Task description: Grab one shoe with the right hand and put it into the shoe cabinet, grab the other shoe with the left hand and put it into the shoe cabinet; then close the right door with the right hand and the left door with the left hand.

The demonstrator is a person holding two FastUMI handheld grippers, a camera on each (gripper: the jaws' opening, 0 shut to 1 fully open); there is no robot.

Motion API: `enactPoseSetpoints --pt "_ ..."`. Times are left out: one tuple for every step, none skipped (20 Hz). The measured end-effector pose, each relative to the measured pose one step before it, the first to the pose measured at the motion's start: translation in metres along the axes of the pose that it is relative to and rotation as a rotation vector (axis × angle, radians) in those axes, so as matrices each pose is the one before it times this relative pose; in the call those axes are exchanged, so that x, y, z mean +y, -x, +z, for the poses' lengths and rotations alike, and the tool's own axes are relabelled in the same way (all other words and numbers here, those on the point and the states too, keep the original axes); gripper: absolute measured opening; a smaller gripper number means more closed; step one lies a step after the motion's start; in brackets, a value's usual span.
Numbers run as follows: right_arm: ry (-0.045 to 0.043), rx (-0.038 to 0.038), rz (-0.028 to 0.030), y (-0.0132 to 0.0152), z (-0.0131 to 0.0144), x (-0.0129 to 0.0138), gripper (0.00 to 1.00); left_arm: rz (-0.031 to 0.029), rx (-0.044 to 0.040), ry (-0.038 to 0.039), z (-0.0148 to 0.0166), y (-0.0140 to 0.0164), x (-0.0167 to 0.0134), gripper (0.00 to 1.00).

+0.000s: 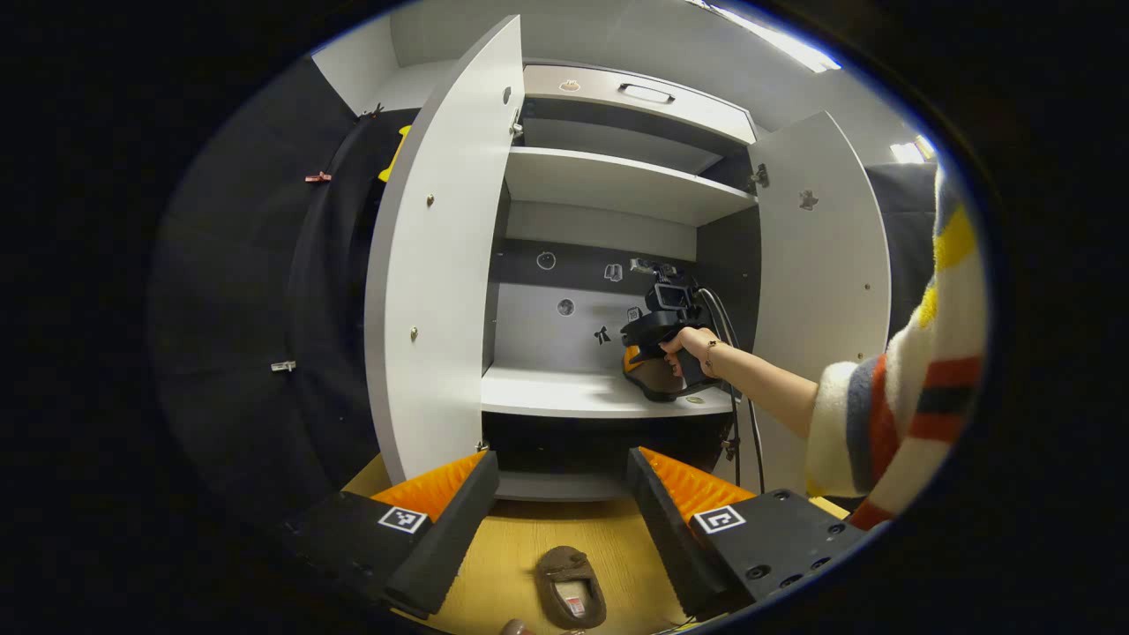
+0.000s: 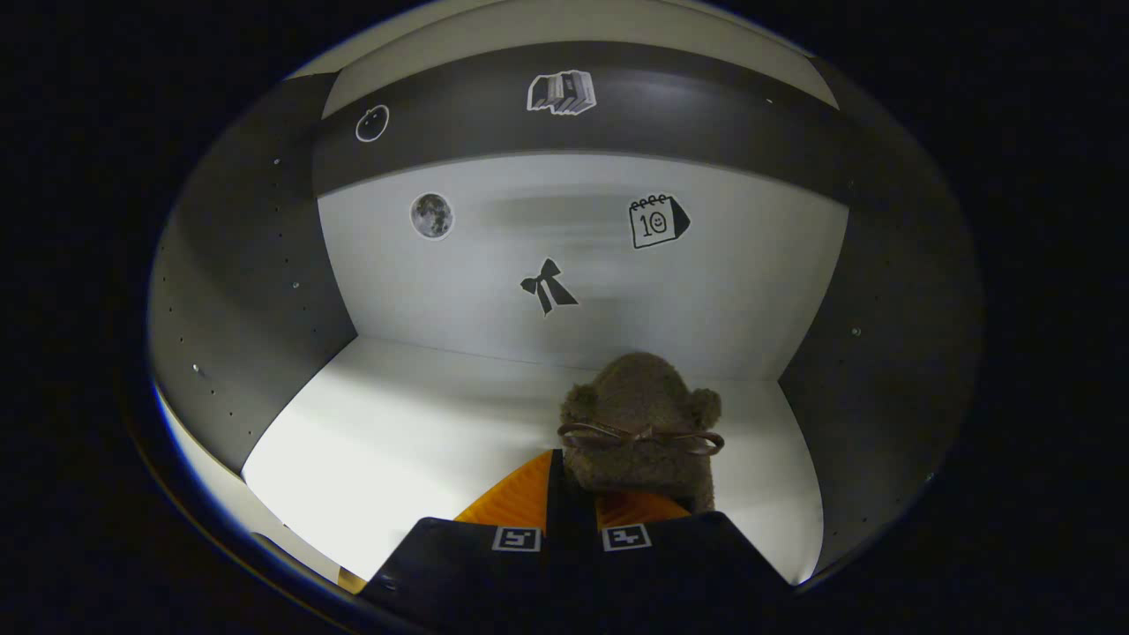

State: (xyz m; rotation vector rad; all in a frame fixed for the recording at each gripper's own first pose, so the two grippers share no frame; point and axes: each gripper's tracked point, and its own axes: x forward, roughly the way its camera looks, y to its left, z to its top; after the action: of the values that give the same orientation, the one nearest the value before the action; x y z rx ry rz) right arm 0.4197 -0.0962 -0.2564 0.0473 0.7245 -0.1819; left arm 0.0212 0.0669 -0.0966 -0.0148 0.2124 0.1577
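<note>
Right gripper view: jaws seemingly clenched on shoe (image 2: 639, 432) heel, shoe on shelf (image 2: 397, 441).

In the left gripper view, the left gripper (image 1: 560, 520) sits at the bottom centre of the frame with its two fingers spread wide apart, nothing between them. From the right edge of that frame a bare forearm in a striped sleeve (image 1: 900, 414) reaches toward the centre, its hand (image 1: 692, 348) wrapped around the handle of the right gripper (image 1: 648, 362). In the right gripper view, the right gripper (image 2: 571, 494) shows at bottom centre, fingers drawn close together.
</note>
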Motion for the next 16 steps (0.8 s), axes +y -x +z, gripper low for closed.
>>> enactPoseSetpoints --pt "0.00248 -0.00249 0.01456 0.00587 0.00098 0.00174 0.12 -0.00279 0.00167 0.00032 -0.00067 0.00206 -0.00107 0.94" --pt "0.00726 -0.00477 -0.00026 0.00017 -0.00111 0.00034 0.19 -0.00119 -0.0004 0.00208 -0.0008 0.00324 -0.00064 0.94" --pt "0.0092 -0.01062 -0.00691 0.00497 0.00032 -0.00163 0.27 -0.00427 -0.00117 0.00316 -0.00055 0.00339 -0.00071 0.94" --pt "0.00026 -0.01077 -0.00241 0.00437 0.0014 -0.00019 0.34 -0.00152 0.00045 0.00333 -0.00088 0.0036 -0.00003 0.94" --pt "-0.00312 -0.0043 0.00837 0.0064 -0.00067 0.00004 0.44 0.00178 0.00648 0.00364 -0.00295 0.0034 0.00074 0.94" --pt "-0.00728 -0.0048 0.01048 0.00667 0.0011 0.00214 0.52 0.00152 0.00572 0.00277 -0.002 0.00454 0.00019 0.94" --pt "-0.00361 -0.01354 0.00564 0.00915 0.00346 0.00139 0.59 0.00019 0.00035 0.00107 -0.00097 0.00383 0.00025 0.94" --pt "0.00365 -0.02393 0.00487 0.00984 0.00484 0.00016 0.63 -0.00365 -0.00008 0.00109 -0.00089 0.00316 -0.00072 0.94" --pt "0.00257 -0.02302 0.00509 0.01157 0.0045 0.00077 0.63 -0.00719 0.0023 0.00138 -0.0021 0.0029 -0.00187 0.94" --pt "0.0006 -0.02831 0.01627 0.01285 0.00573 0.00417 0.7 -0.01363 0.00192 0.00135 -0.00169 0.00253 -0.00345 0.94" --pt "0.00235 -0.03134 0.00834 0.01348 0.00688 0.0027 0.74 -0.01875 0.00002 0.0019 -0.00224 0.00145 -0.00461 0.94" --pt "0.00498 -0.03676 0.00793 0.01459 0.00762 0.00265 0.78 -0.0209 0.00397 0.00307 -0.00331 0.00085 -0.0053 0.94" --pt "0.00771 -0.0336 0.00753 0.01491 0.00729 0.00356 0.85 -0.02314 0.00749 0.00455 -0.00542 0.00008 -0.00589 0.94" --pt "0.00675 -0.03534 0.0106 0.01586 0.00683 0.00498 0.88 -0.02238 0.00936 0.00278 -0.00525 0.00013 -0.00579 0.94" --pt "0.00352 -0.03895 0.01377 0.01711 0.00685 0.00577 0.95 -0.02295 0.01137 0.00072 -0.0073 -0.00062 -0.00545 0.94" --pt "0.00217 -0.03842 0.01217 0.01773 0.0063 0.00573 0.97 -0.02137 0.01359 0.00137 -0.0079 -0.00064 -0.00502 0.94"
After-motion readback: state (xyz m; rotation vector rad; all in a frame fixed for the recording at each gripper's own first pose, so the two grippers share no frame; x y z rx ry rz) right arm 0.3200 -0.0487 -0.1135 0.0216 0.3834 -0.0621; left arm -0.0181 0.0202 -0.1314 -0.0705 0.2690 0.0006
